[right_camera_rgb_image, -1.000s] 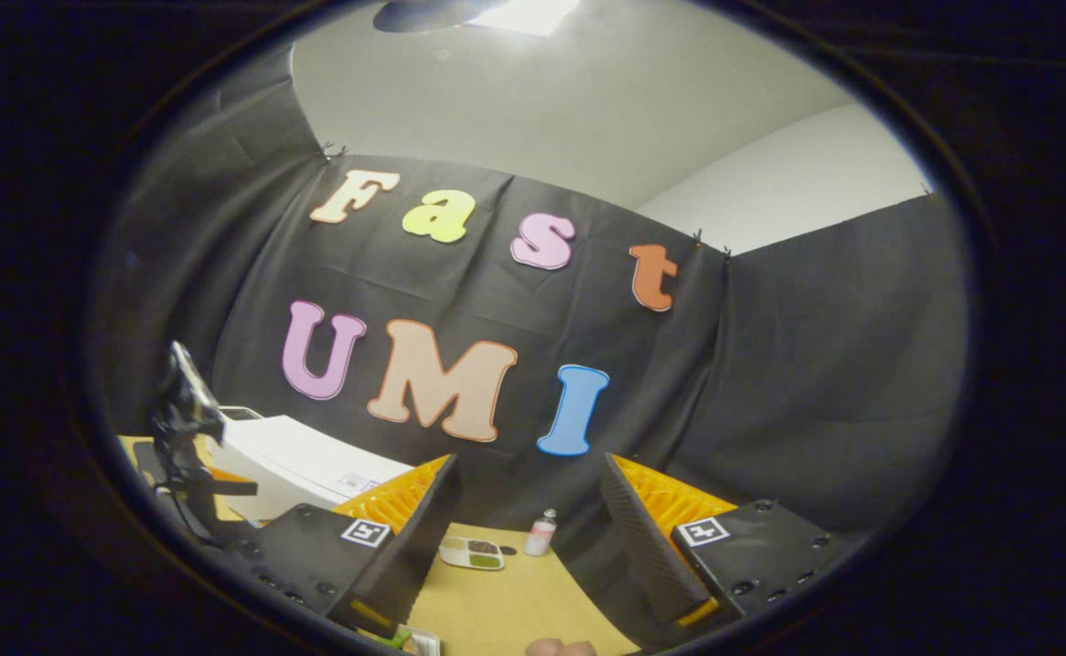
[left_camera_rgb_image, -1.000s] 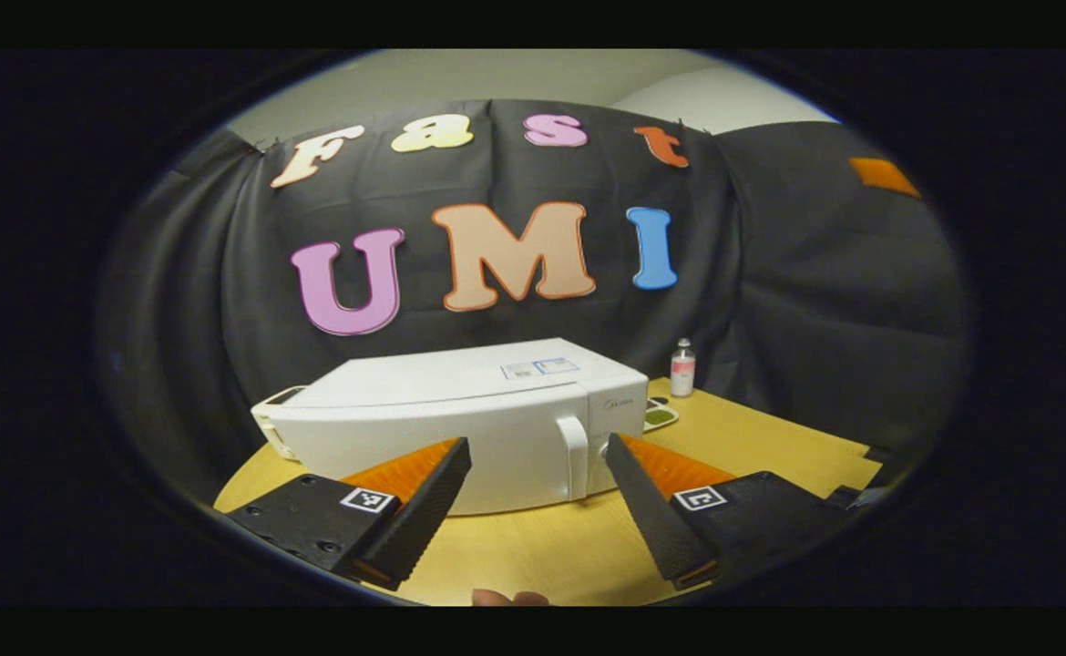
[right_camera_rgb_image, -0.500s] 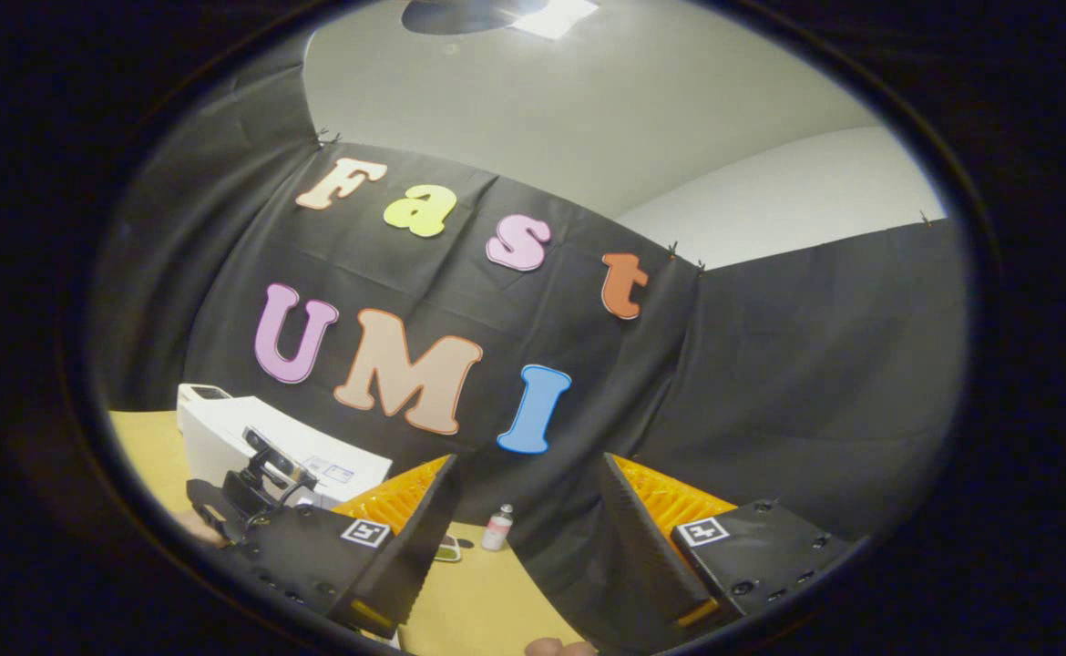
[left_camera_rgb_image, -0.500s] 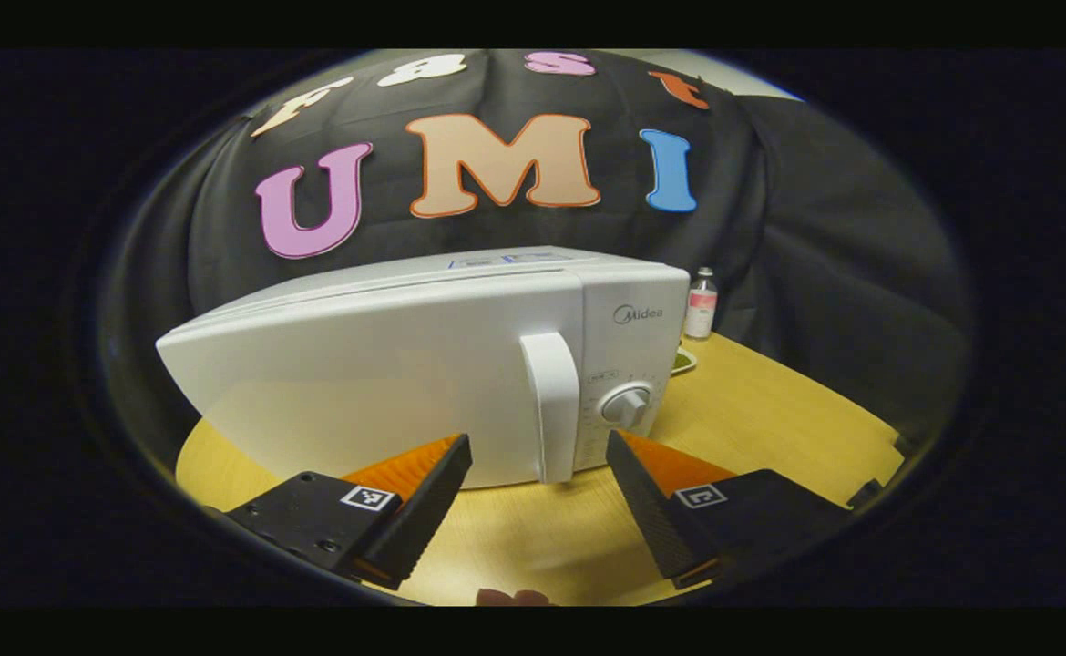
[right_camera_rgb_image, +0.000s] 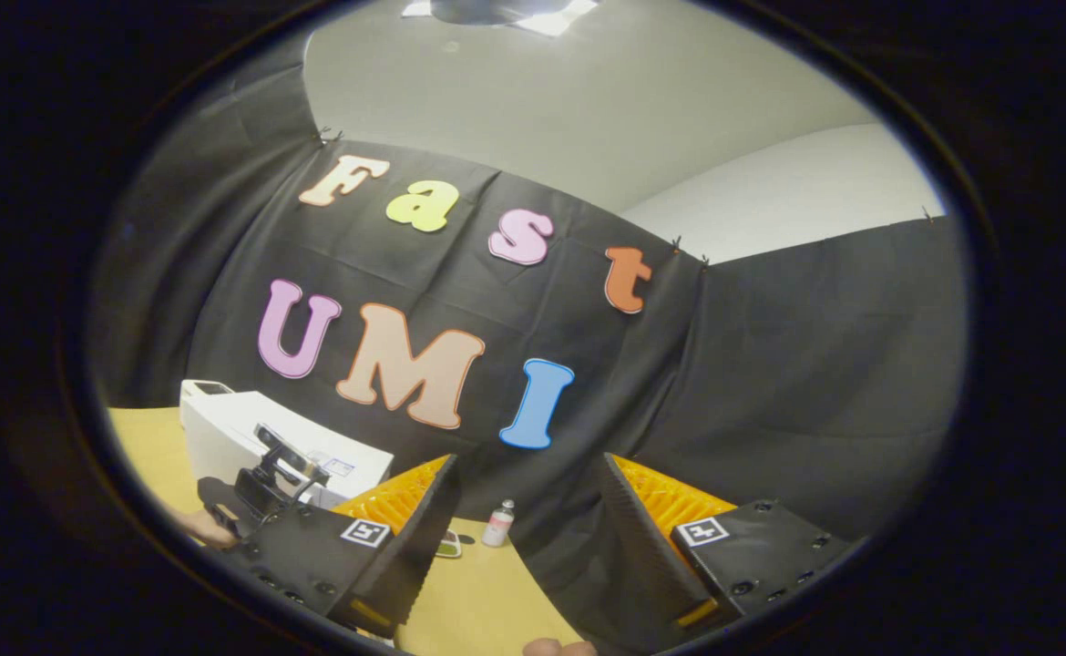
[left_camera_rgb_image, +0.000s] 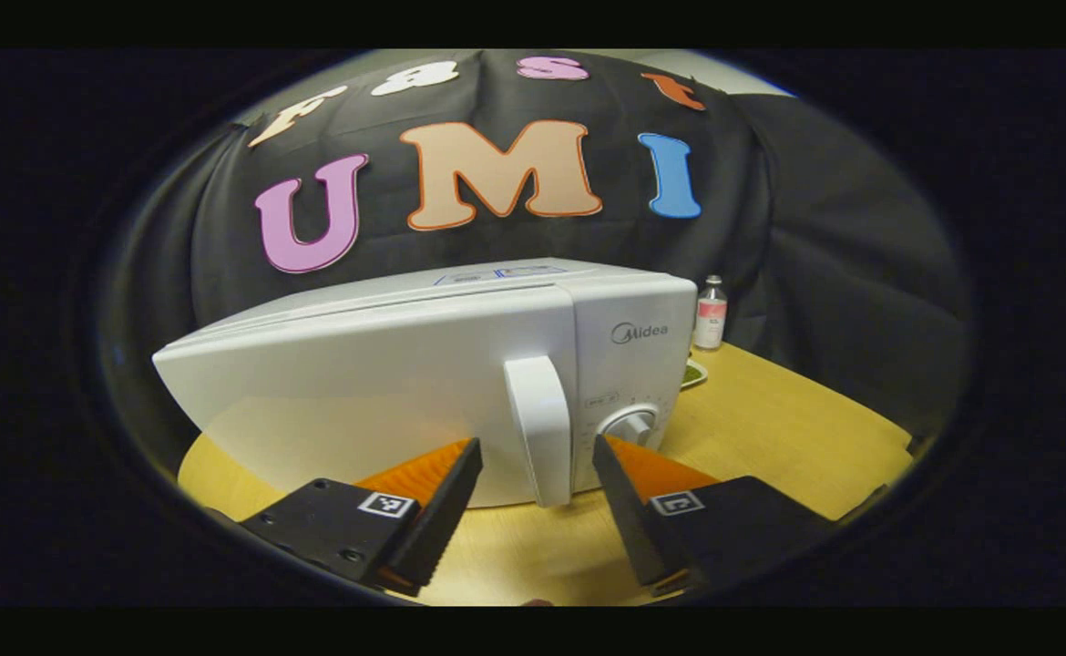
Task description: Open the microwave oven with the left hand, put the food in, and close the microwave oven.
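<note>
Now the left gripper (left_camera_rgb_image: 538, 456) is sitting right at the front of the microwave oven (left_camera_rgb_image: 424, 383), with its two fingers spread apart on either side of the door handle (left_camera_rgb_image: 540, 428). Whether either finger is touching the handle I cannot tell. The oven is standing on the wooden table (left_camera_rgb_image: 770, 437), and its door is shut.

The oven is a white box with a plain white door, a vertical white bar handle, and a round dial (left_camera_rgb_image: 635, 425) on the panel just right of the handle. A small bottle (left_camera_rgb_image: 711, 314) is standing on the table past the oven's right corner, and a shallow food tray (left_camera_rgb_image: 690, 374) with green contents is peeking out behind that corner.

In the right gripper view, the right gripper (right_camera_rgb_image: 526, 497) is pointing at the booth wall above the table with its fingers wide apart and nothing between them; the bottle and the oven are lying far off to its lower left.

Compared with half a second ago, the left gripper's fingers are standing a little closer together around the handle, and the right gripper view is nearly unchanged.
</note>
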{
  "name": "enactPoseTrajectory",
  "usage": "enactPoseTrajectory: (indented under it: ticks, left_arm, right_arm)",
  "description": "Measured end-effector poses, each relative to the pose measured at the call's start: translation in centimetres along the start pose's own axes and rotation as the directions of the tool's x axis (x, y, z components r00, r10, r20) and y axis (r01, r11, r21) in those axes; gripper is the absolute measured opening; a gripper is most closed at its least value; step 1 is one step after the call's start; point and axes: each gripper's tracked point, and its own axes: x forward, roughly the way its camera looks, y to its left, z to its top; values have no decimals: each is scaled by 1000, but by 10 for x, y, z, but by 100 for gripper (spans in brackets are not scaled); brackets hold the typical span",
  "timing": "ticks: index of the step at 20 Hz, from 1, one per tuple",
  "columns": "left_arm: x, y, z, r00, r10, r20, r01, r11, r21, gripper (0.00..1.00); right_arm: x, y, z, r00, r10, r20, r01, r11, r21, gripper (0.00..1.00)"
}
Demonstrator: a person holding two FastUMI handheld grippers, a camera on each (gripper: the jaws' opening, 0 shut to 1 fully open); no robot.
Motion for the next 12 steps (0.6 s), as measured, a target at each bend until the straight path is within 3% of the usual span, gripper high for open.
enactPoseTrajectory:
  ticks: [1, 3, 7, 12]
  left_arm:
    - [3, -8, 4, 999, -32, 11, 32, 999, 0, 53]
    - [5, -8, -1, 1000, -26, -13, 26, 1000, 2, 25]
    - [4, -12, 0, 996, -85, -24, 84, 994, -64, 6]
    - [-2, -13, 0, 991, -125, -51, 125, 992, -3, 0]
  right_arm:
    - [2, 1, 1, 1000, 4, 1, -4, 1000, 7, 96]
    - [3, 0, 1, 1000, 12, 2, -12, 1000, 13, 97]
    - [2, -5, -1, 1000, 16, 3, -16, 1000, 17, 96]
    - [4, -1, -4, 999, 36, -2, -36, 998, 57, 96]
